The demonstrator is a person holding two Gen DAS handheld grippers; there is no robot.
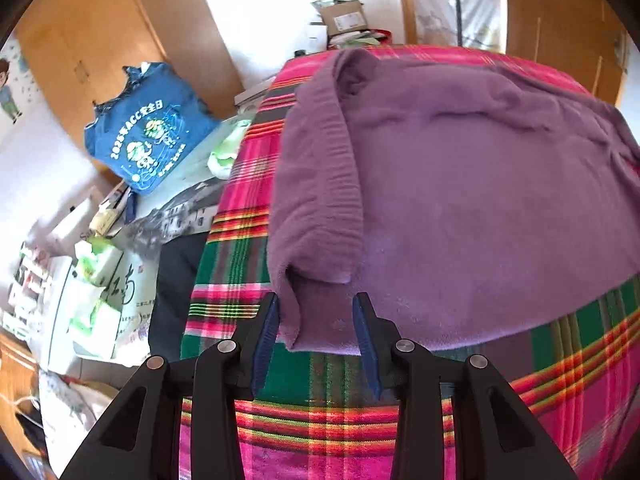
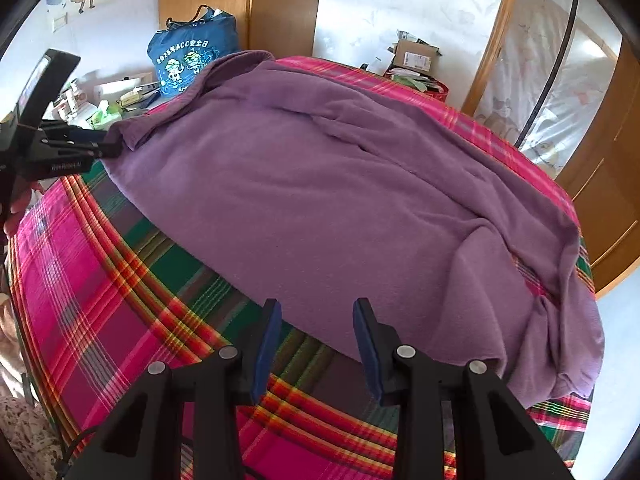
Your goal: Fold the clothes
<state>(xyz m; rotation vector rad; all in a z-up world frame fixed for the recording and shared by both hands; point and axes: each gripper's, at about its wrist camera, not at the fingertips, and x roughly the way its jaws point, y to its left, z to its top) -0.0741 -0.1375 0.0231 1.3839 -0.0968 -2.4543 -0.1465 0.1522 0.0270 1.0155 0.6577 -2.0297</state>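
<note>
On plaid bedspread (image 2: 100, 280), purple sweater (image 2: 320, 200) flat, lengthwise between grippers

Bare plaid bedspread (image 2: 120, 264) lies open at six and seven o'clock of the purple sweater (image 2: 320, 200); at eleven o'clock a blue bag (image 2: 184, 56) and boxes (image 2: 120, 92) crowd the bed's edge; a cardboard box (image 2: 416, 58) stands at one o'clock.

Each hand-held gripper (image 1: 316, 344) (image 2: 316, 344) is black plastic, with two blue-padded fingers (image 1: 266, 340) and round silver screws (image 1: 227, 346) behind them.
</note>
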